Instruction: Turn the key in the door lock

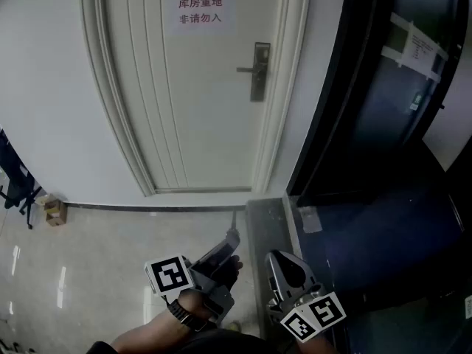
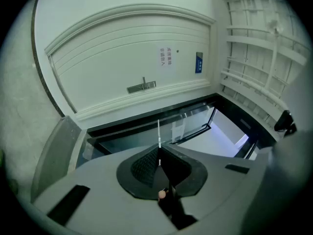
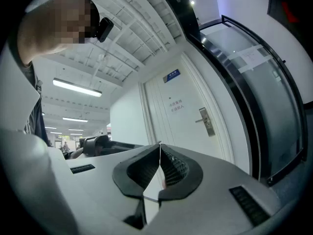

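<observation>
The white door (image 1: 199, 102) carries a dark lock plate with a lever handle (image 1: 259, 71), far ahead of both grippers. The same lock (image 2: 142, 87) shows in the left gripper view and again small in the right gripper view (image 3: 209, 121). My left gripper (image 1: 231, 238) is low in the head view and shut on a thin metal key (image 1: 234, 220). The key's blade (image 2: 158, 131) sticks straight out past the left gripper (image 2: 159, 148) tips. My right gripper (image 1: 276, 257) sits beside it. The right gripper (image 3: 160, 145) is shut, with nothing seen between its pads.
A paper sign (image 1: 200, 10) is stuck on the door. A dark glass door (image 1: 383, 102) stands to the right. A grey threshold strip (image 1: 265, 220) runs along the floor. A small cardboard box (image 1: 53, 211) and a chair (image 1: 15, 186) stand at the far left.
</observation>
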Available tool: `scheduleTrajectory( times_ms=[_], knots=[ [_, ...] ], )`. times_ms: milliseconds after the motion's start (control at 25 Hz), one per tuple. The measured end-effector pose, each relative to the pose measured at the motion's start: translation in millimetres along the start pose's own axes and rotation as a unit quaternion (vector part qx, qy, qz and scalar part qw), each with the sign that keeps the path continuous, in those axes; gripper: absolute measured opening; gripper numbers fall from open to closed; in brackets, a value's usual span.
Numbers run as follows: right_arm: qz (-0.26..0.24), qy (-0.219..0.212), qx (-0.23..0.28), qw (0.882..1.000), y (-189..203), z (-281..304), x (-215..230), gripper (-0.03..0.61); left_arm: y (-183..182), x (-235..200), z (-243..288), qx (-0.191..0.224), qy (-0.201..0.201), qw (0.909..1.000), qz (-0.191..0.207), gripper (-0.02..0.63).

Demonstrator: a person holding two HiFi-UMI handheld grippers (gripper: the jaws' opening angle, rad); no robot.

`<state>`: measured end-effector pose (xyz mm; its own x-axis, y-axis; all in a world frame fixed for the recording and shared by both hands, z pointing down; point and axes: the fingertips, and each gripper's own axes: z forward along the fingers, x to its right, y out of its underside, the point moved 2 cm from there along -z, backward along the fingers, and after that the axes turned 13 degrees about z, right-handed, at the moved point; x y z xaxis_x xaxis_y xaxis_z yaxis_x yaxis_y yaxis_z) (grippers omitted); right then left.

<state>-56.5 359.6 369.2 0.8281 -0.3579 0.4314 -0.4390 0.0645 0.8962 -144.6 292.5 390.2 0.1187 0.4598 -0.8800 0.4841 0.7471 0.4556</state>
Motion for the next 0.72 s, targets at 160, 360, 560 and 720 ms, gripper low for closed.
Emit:
scheduleTrajectory(
  times_ms=[160,360,560,720],
  knots=[
    [0.002,-0.001,-0.004,1.0,1,11,8,0.015,-2,-10,13,-0.01,-0.002,0.9999,0.006,0.009],
    [0.0,0.004,-0.011,1.0,3,41,23,0.015,-24,-30,36,-0.012,-0.001,0.9998,-0.013,0.009],
    [-0.009,0.02,-0.007,1.0,-9,85,47,0.015,-63,-55,73,-0.016,0.007,0.9998,-0.013,0.009],
    [-0.01,0.035,-0.003,0.999,-19,129,69,0.015,-97,-71,106,-0.024,0.019,0.9992,-0.025,0.009]
  ],
)
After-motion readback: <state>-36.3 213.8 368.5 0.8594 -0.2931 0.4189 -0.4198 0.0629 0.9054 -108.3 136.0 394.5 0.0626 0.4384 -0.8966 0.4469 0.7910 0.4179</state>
